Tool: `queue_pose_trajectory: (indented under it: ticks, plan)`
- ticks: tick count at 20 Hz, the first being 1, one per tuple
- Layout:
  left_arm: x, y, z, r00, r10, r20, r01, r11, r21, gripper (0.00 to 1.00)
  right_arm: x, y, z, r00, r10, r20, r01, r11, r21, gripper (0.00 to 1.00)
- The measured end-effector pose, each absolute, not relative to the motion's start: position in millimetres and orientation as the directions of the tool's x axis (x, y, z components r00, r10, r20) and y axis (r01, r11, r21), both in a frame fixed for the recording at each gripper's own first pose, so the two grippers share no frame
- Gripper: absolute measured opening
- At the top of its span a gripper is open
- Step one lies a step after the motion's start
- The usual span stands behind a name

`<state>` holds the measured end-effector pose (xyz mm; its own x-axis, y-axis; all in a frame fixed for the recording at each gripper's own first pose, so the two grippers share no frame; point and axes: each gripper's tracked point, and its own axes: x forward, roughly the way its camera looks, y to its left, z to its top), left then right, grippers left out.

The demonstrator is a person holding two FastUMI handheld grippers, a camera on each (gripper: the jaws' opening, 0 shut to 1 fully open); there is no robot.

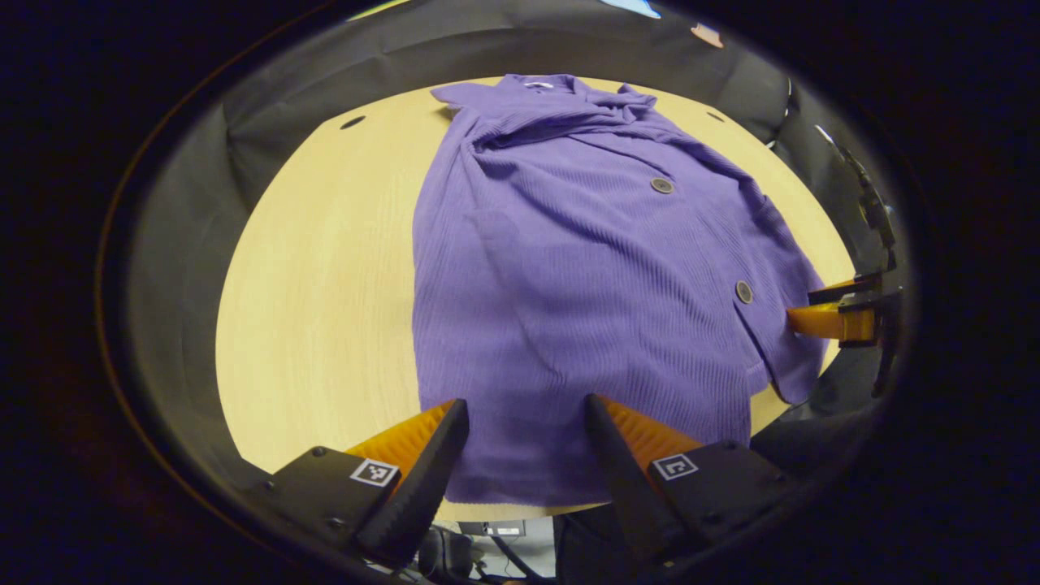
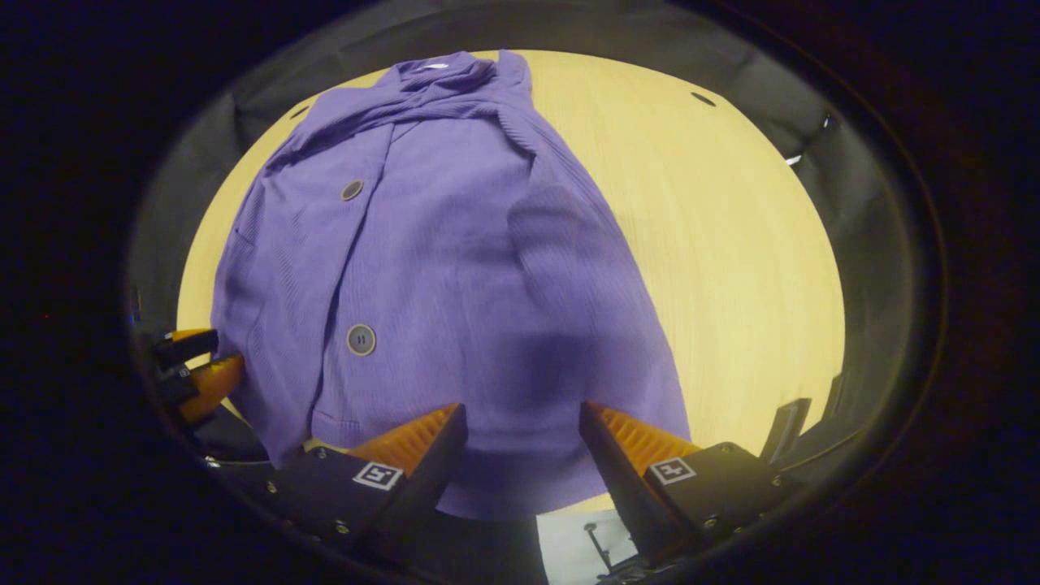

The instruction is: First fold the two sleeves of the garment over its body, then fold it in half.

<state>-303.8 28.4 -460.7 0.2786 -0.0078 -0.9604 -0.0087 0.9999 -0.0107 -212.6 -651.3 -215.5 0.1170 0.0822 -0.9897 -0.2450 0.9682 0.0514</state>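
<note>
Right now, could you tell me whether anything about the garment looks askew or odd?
Yes: the purple garment is bunched and wrinkled near its collar at the far end, and its near hem hangs past the table edge rather than lying flat.

A pale wooden table (image 1: 325, 268) stands within dark cloth walls (image 1: 268, 106)

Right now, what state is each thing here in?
Purple ribbed button-up garment: lying on the table, sleeves folded over its body, not yet folded in half.
Left tongs: open, over the hem.
Right tongs: open, over the hem.
Round pale wooden table: bearing the garment.
</note>
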Motion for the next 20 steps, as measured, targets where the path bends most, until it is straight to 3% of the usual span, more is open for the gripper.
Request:
queue_pose_trajectory:
  ticks: [3, 4, 7, 9, 11, 12, 13, 15, 16, 17, 20]
  plan:
    - [-304.7, 28.7, -461.7, 0.253, -0.002, -0.968, -0.026, 1.000, -0.008, 0.98, -209.4, -650.6, -215.9, 0.069, 0.069, -0.995, -0.207, 0.977, 0.054, 0.95]
    - [-303.5, 28.5, -462.0, 0.248, 0.000, -0.969, -0.034, 0.999, -0.009, 0.98, -202.9, -649.6, -214.8, 0.084, 0.069, -0.994, -0.211, 0.976, 0.050, 0.89]
    - [-299.6, 28.6, -462.0, 0.239, 0.005, -0.971, -0.057, 0.998, -0.009, 0.99, -204.6, -647.4, -217.2, 0.061, 0.060, -0.996, -0.225, 0.973, 0.044, 0.93]
    - [-290.2, 29.3, -461.0, 0.278, 0.008, -0.961, -0.054, 0.999, -0.007, 0.83, -203.2, -647.6, -211.8, 0.064, 0.056, -0.996, -0.233, 0.972, 0.039, 0.90]
    - [-280.3, 26.2, -464.3, 0.321, -0.001, -0.947, -0.037, 0.999, -0.014, 0.57, -203.1, -642.9, -216.5, 0.060, 0.062, -0.996, -0.238, 0.970, 0.046, 0.87]
    - [-280.0, 26.0, -465.1, 0.310, -0.005, -0.951, -0.032, 0.999, -0.016, 0.43, -203.4, -639.4, -216.9, 0.053, 0.067, -0.996, -0.236, 0.970, 0.053, 0.70]
    - [-275.5, 25.5, -465.0, 0.317, -0.013, -0.948, -0.030, 0.999, -0.024, 0.42, -202.1, -637.8, -214.0, 0.063, 0.075, -0.995, -0.236, 0.970, 0.058, 0.60]
    - [-273.3, 26.6, -464.9, 0.302, -0.012, -0.953, -0.052, 0.998, -0.029, 0.18, -199.5, -628.4, -216.7, 0.083, 0.084, -0.993, -0.209, 0.976, 0.065, 0.23]
    - [-271.7, 26.0, -464.6, 0.303, -0.011, -0.953, -0.058, 0.998, -0.030, 0.18, -200.9, -627.8, -214.7, 0.077, 0.078, -0.994, -0.214, 0.975, 0.060, 0.05]
    - [-271.0, 25.3, -464.7, 0.306, -0.010, -0.952, -0.052, 0.998, -0.028, 0.08, -200.1, -628.5, -214.5, 0.082, 0.076, -0.994, -0.209, 0.976, 0.058, 0.05]
    - [-270.0, 25.2, -463.0, 0.321, -0.023, -0.947, -0.051, 0.998, -0.042, 0.08, -198.0, -626.6, -213.1, 0.092, 0.112, -0.989, -0.167, 0.981, 0.095, 0.05]
